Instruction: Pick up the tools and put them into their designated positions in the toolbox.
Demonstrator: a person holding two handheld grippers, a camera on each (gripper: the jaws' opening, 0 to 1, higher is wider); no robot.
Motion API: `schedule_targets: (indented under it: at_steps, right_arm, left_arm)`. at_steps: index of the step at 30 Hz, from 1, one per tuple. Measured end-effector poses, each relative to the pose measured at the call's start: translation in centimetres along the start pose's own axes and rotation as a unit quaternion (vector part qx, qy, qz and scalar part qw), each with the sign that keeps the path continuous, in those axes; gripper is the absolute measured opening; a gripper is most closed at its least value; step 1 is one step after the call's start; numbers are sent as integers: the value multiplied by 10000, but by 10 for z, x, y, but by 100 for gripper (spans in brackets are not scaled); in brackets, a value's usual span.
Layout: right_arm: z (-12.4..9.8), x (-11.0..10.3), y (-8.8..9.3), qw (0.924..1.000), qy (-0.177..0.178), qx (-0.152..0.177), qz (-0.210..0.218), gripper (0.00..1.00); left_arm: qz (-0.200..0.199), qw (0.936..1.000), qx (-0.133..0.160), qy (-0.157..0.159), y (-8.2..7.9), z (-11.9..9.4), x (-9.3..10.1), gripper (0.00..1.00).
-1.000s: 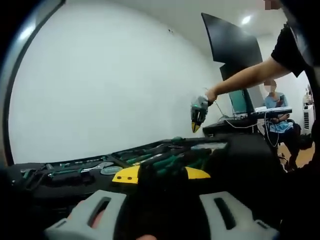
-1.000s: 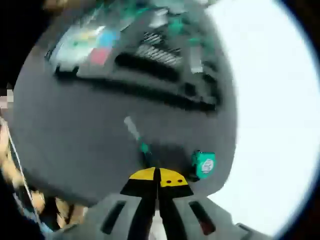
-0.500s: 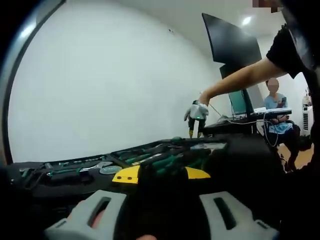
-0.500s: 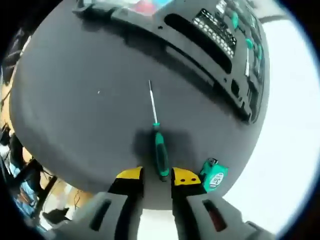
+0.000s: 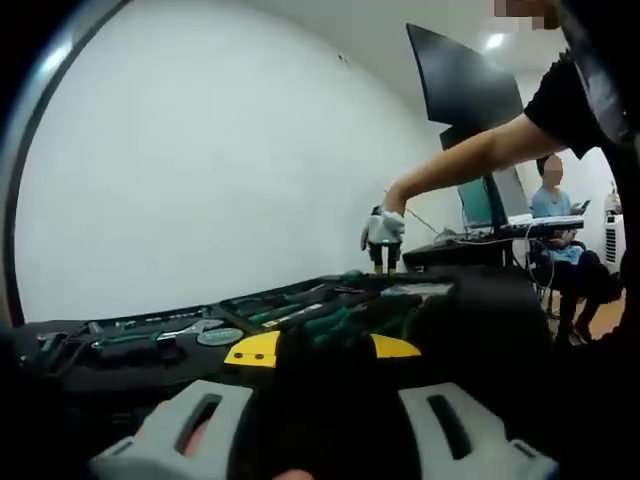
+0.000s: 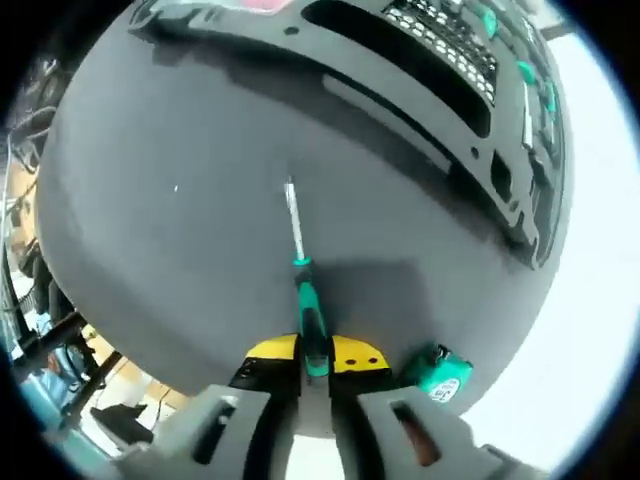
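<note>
On the dark grey round table (image 6: 150, 250), right gripper view, a green-handled screwdriver with a thin metal shaft (image 6: 303, 290) lies flat, tip pointing far toward the black foam toolbox tray (image 6: 440, 130). A small green tape measure (image 6: 440, 372) sits near the table edge, just right of the right gripper (image 6: 315, 352). Lots of green tools already sit in tray slots, so the job looks part done. The screwdriver & tape measure are not yet put away.

The right gripper's yellow-tipped jaws are almost shut, w/ the handle end between them. It looks like they pinch it, but the tool is still flat on the table, so not lifted yet.

Left gripper view: a person's bare arm (image 5: 470, 160) reaches out far over the table, pointing the right gripper (image 5: 382, 262) straight down.

The left gripper (image 5: 322, 350) is held low & level near the tray's edge. Yellow tips sit wide apart w/ a dark thing between; can't tell if it grips it.
</note>
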State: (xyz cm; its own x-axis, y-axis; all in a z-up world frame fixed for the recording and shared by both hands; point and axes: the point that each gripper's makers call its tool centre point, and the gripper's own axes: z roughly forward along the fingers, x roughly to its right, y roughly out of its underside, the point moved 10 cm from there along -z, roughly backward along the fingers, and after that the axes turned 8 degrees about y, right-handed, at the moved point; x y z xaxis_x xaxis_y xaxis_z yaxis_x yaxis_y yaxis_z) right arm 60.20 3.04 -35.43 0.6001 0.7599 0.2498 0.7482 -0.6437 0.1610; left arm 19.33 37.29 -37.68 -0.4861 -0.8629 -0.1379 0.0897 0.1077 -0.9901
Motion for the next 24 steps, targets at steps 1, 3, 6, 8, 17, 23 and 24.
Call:
schedule_targets:
  at_steps: [1, 3, 6, 8, 17, 23, 24]
  right_arm:
    - [-2, -1, 0, 10000, -28, -2, 20, 7]
    - [-3, -2, 1, 9999, -71, -5, 92, 7]
    - [-16, -3, 0, 9979, -22, 177, 625, 7]
    - [-31, -7, -10, 9944, 98, 292, 1009, 7]
    - [-84, 13, -35, 9802, 479, 326, 1891, 7]
    - [-102, 52, -54, 9639, 912, 551, 2441, 7]
    - [-104, 60, -59, 9625, 1009, 612, 2442, 7]
  left_arm:
    - [-3, 10000, -5, 5, 0, 0, 0, 32]
    - [0, 10000, -20, 12, 0, 0, 0, 32]
    - [0, 10000, -14, 9, 0, 0, -1, 32]
    - [-6, 10000, -1, 9, 0, 0, -1, 32]
    - [62, 10000, 18, -5, -1, -1, 1, 32]
    - [117, 9999, 46, -32, -2, -3, 2, 32]
    - [121, 9999, 55, -39, -2, -3, 2, 32]
